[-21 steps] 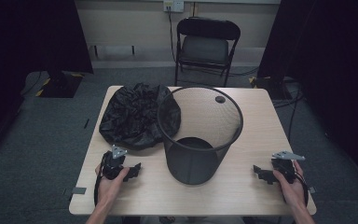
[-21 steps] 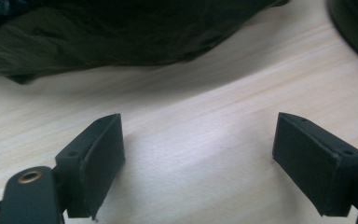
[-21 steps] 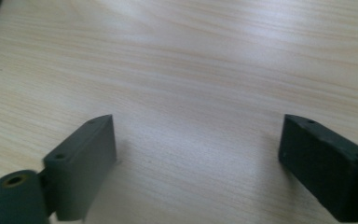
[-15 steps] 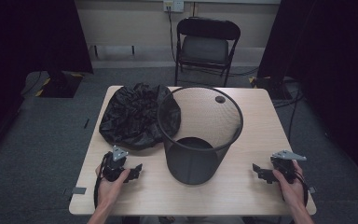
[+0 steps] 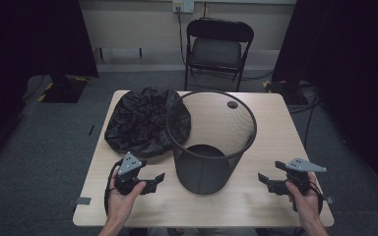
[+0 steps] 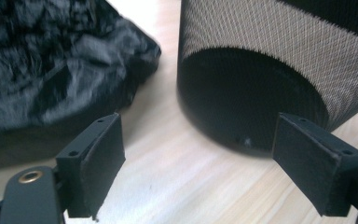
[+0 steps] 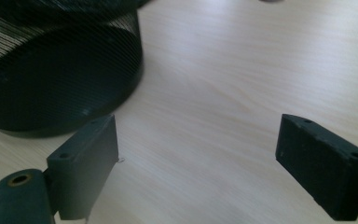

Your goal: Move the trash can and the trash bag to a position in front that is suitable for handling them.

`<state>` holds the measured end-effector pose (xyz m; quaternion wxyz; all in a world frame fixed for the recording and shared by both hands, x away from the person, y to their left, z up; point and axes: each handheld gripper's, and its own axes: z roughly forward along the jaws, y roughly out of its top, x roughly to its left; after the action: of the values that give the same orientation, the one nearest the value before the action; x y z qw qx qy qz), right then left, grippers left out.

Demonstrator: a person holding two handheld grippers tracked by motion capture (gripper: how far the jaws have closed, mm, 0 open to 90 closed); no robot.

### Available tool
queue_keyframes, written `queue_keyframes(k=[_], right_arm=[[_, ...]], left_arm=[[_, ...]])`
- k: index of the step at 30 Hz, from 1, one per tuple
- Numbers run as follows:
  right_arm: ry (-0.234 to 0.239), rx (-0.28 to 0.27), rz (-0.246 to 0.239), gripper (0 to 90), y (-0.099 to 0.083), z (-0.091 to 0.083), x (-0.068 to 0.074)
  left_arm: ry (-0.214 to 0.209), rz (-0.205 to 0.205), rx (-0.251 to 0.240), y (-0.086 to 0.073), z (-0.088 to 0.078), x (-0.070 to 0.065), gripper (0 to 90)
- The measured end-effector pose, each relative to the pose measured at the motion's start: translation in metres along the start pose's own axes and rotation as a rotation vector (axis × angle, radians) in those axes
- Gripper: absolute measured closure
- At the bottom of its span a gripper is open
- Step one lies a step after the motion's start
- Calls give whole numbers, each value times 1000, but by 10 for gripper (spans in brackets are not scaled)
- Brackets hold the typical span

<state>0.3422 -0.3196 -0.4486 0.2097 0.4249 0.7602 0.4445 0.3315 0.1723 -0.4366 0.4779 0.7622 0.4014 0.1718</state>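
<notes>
Waste bin: a black wire-mesh waste bin stands upright near the middle of the wooden table, between the two grippers and apart from both.
Bin bag: a crumpled black plastic bag lies on the table's far left part, its right edge touching the bin's wall.
Left gripper: the left gripper rests low over the table's near left side, pointing towards the bin's base; its jaws stand wide apart with nothing between them. In the left gripper view the bag is at upper left and the bin's solid base ahead.
Right gripper: the right gripper sits at the near right, aimed at the bin; jaws spread wide, bare tabletop between them.
Chair: a black folding chair stands behind the table.
Table hole: a small dark round cap sits behind the bin.
</notes>
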Motion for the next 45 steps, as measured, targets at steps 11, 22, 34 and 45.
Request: queue_keyframes(k=[11,22,34,45], right_arm=[[5,-130,-33,119,47,14,19],[-23,-142,6,120,64,44,10],[-48,-162,20,227,63,48,13],[-50,-180,43,270,45,17,0]], left_arm=[[74,-11,-61,44,14,20,186],[146,-14,-111,69,55,30,184],[36,-39,-139,66,67,20,362],[-34,-15,-125,67,75,-10,365]])
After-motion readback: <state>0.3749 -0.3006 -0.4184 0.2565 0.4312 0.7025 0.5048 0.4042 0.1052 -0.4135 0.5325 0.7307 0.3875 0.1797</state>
